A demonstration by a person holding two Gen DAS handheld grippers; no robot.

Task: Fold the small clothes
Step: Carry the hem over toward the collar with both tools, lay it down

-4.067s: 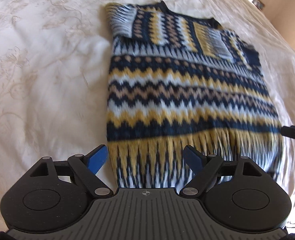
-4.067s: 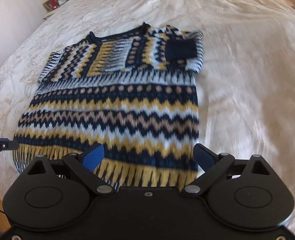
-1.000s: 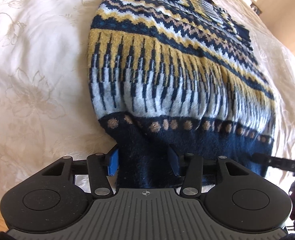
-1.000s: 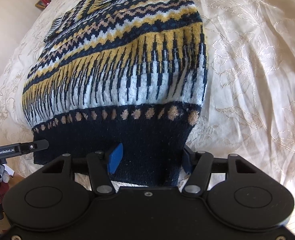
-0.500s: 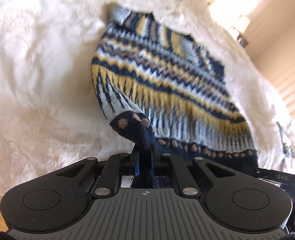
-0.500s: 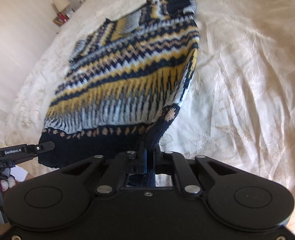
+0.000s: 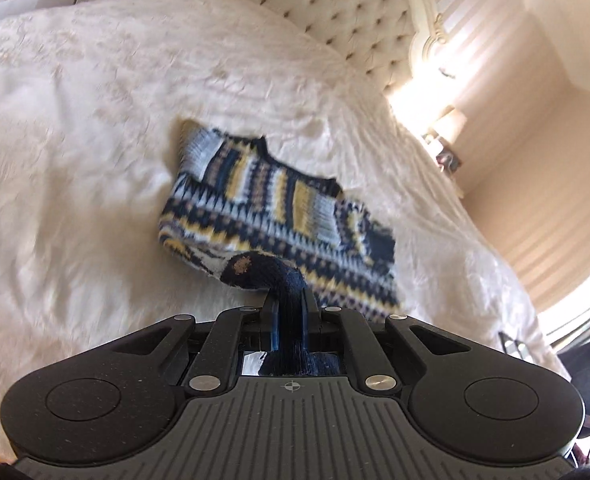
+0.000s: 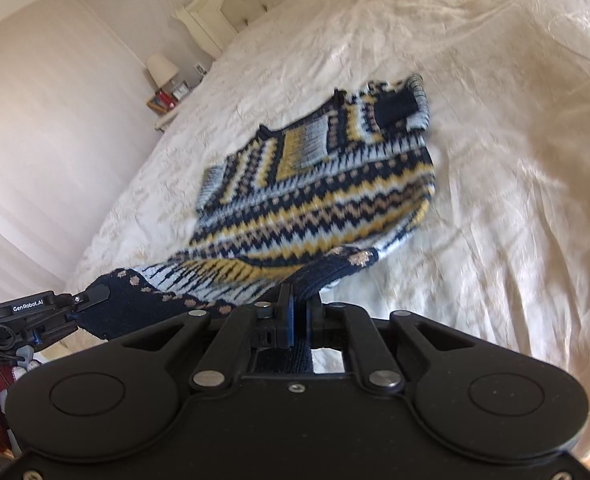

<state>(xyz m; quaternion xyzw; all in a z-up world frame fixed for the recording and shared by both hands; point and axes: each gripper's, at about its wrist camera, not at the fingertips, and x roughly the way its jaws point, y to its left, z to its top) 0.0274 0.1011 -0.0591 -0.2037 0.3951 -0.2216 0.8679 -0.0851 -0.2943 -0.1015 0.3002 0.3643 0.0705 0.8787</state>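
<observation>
A patterned knitted sweater (image 7: 279, 208) in navy, yellow, pale blue and tan lies across a cream bedspread (image 7: 75, 160), its neck end flat on the bed toward the tufted headboard (image 7: 335, 12) and its dark ribbed hem lifted clear of the covers. In the left wrist view, the left gripper (image 7: 290, 316) is clamped on one corner of that navy hem, the knit bunched into a rounded fold just ahead of the jaws and pinched tight between the two fingers (image 7: 270, 312), with a tail of dark rib hanging through behind them. To the right of the sweater in that view, a small lamp (image 7: 451, 124) stands on a bedside table against a striped wall.

In the right wrist view, the left gripper appears at the far left edge, its black finger gripping the hem's other end, and the hem (image 8: 167, 296) sags in a shallow curve from there across to the right gripper (image 8: 299, 308). The right gripper is likewise closed hard on the opposite corner of the hem, dark knit squeezed between its jaws. The lifted lower half of the sweater slopes from both grippers toward the part resting on the bedspread. A second lamp (image 8: 161, 66) sits beside the headboard.
</observation>
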